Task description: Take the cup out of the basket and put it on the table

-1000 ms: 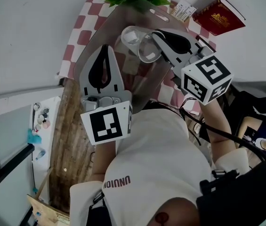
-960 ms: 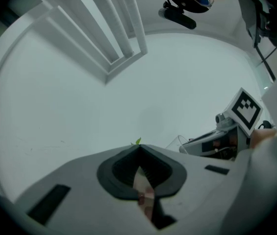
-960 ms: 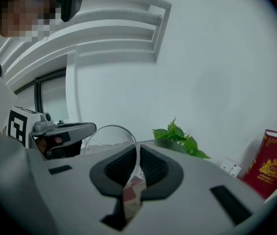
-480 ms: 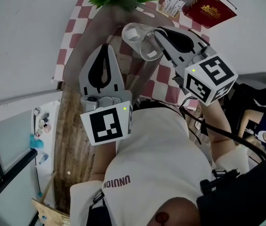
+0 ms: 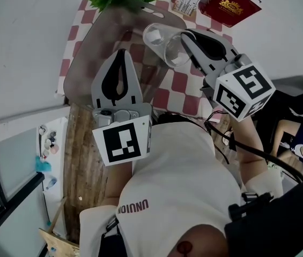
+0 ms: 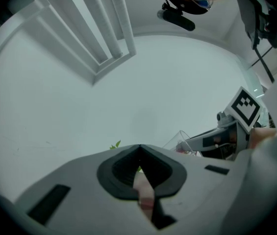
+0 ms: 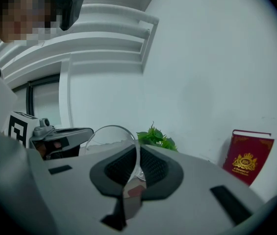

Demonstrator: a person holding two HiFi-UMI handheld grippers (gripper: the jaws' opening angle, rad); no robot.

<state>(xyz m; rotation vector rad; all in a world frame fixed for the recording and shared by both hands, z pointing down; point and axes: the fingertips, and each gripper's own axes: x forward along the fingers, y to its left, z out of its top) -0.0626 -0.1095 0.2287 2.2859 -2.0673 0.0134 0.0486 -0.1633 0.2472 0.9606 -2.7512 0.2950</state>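
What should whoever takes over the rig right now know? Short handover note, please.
Left gripper: shut, empty, hovering over the basket.
Right gripper: shut on the clear cup, pinching its wall. The cup is tilted and lifted at the basket's right edge.
Done: cup gripped and, as far as the head view shows, raised out of the basket.
Left: carry it clear, set it upright on the checkered cloth, release.
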